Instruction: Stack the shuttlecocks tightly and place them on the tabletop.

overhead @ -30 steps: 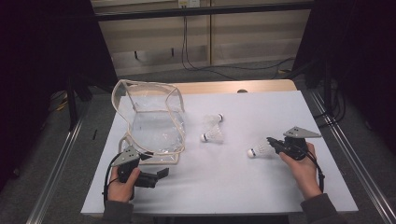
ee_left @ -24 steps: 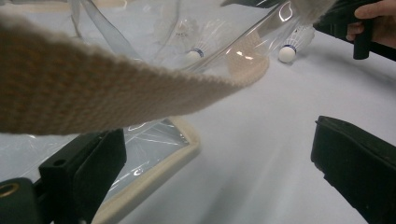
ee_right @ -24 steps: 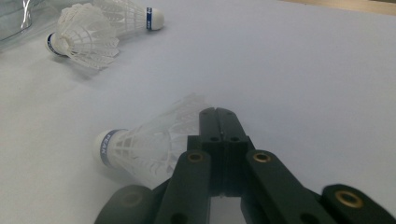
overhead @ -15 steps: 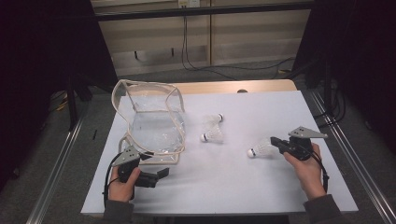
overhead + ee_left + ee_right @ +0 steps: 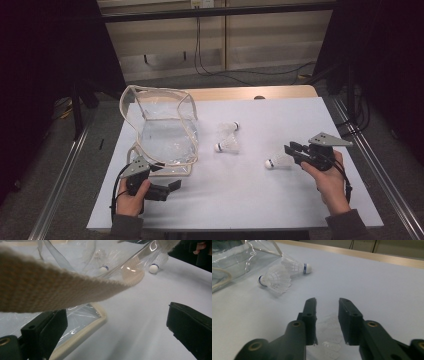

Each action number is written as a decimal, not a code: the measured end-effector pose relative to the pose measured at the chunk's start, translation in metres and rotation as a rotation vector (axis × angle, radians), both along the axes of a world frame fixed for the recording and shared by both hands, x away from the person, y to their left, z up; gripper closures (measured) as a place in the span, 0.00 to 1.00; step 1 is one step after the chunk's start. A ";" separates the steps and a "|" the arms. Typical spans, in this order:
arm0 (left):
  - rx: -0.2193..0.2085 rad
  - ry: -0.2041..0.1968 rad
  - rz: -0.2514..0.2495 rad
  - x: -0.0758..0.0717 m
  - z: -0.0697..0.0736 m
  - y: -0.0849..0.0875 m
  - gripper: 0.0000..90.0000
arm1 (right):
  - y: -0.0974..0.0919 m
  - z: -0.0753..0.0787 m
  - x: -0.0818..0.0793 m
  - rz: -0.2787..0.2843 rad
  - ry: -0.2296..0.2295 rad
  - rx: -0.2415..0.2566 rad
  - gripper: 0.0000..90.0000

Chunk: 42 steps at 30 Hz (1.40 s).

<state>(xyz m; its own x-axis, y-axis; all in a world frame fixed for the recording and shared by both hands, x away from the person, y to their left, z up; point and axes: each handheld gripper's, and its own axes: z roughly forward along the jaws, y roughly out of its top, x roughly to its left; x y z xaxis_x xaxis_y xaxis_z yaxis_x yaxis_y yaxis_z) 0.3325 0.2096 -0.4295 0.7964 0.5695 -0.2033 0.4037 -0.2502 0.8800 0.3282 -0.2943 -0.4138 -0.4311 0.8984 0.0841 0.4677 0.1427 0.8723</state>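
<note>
A clear plastic bag [image 5: 167, 132] with beige trim stands open at the table's left. Two white shuttlecocks [image 5: 229, 129] [image 5: 227, 145] lie side by side just right of it, seen again as the far shuttlecock [image 5: 294, 267] and the near shuttlecock [image 5: 274, 280]. My right gripper [image 5: 292, 150] is shut on the feathers [image 5: 329, 325] of a third shuttlecock [image 5: 277, 161], whose cork points left, low over the table. By the bag's front corner, my left gripper [image 5: 172, 187] stands open with nothing between its jaws [image 5: 116, 322]. The bag's beige strap [image 5: 50, 287] hangs across the left gripper view.
The white table [image 5: 250, 200] has a wooden strip [image 5: 240, 93] along its far edge. Metal rails [image 5: 65, 175] run down both sides. Cables [image 5: 210, 65] hang behind the table against the back wall.
My right gripper, with its shuttlecock, has shifted only slightly. The left gripper and the bag have not moved.
</note>
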 end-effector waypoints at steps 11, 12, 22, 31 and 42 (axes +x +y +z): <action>0.006 -0.004 0.004 0.000 0.000 0.000 0.04 | 0.005 -0.010 0.003 -0.001 0.041 0.030 0.42; 0.006 -0.003 0.002 -0.001 0.000 0.000 0.04 | 0.005 -0.011 0.003 -0.002 0.042 0.026 0.41; 0.001 -0.002 0.003 -0.001 0.000 0.000 0.04 | 0.006 -0.018 0.002 0.016 0.067 0.019 0.34; 0.002 -0.004 0.001 -0.001 0.001 0.000 0.04 | 0.007 -0.021 0.000 0.042 0.075 0.006 0.41; 0.003 -0.005 -0.006 -0.001 0.001 -0.001 0.04 | 0.007 -0.023 -0.001 0.057 0.084 -0.009 0.47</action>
<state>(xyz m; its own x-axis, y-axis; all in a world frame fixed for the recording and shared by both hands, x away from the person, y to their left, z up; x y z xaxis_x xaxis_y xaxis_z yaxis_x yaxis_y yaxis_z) 0.3317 0.2090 -0.4286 0.8006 0.5657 -0.1977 0.3979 -0.2552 0.8812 0.3276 -0.2875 -0.4367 -0.4730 0.8736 0.1144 0.5299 0.1783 0.8291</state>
